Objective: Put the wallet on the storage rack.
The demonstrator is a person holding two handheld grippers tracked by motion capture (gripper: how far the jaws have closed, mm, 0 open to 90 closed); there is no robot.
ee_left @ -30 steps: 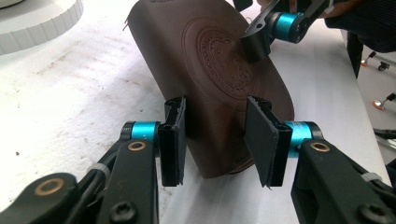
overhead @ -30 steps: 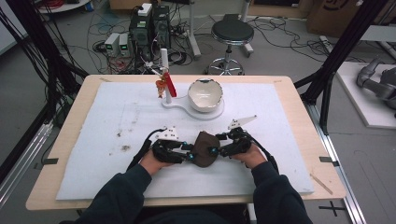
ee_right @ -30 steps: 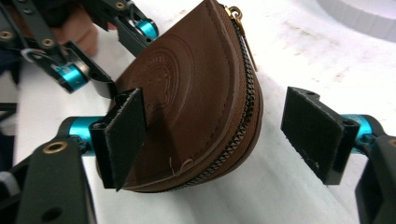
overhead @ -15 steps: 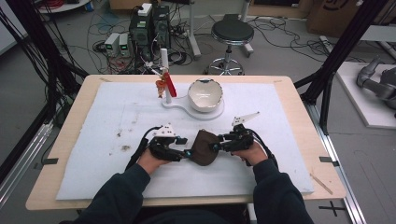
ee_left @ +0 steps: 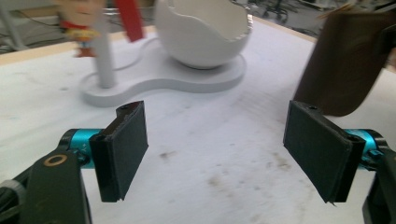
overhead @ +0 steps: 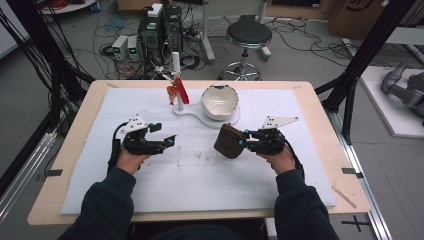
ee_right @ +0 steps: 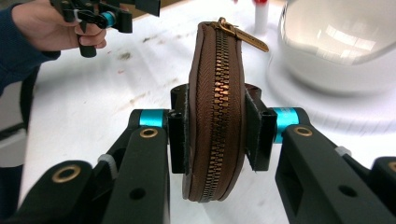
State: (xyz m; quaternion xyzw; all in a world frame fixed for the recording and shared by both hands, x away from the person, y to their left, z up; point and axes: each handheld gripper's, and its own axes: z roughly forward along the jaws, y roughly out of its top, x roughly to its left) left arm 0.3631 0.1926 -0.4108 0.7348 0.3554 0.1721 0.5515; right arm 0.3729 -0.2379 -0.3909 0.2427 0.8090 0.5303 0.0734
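Observation:
A brown zippered pouch (overhead: 229, 141) hangs just above the white mat, right of centre, with my right gripper (overhead: 244, 140) shut on it. In the right gripper view the pouch (ee_right: 215, 107) stands on edge between the pads, its brass zipper facing the camera and the pull at the top. My left gripper (overhead: 169, 140) is open at the left of the mat with nothing between its jaws. In the left gripper view the pads (ee_left: 122, 149) stand wide apart over stained mat, and the pouch (ee_left: 348, 65) shows at the upper right.
A white egg-shaped bowl (overhead: 219, 101) sits on a white base (overhead: 186, 111) at the back centre, with a white post holding a red tag and a small figure (overhead: 176, 89). The wooden table edge (overhead: 200, 216) runs along the front.
Both grippers were together at the pouch near the front centre. The left gripper has let go and moved left. The right gripper has carried the pouch right and farther back.

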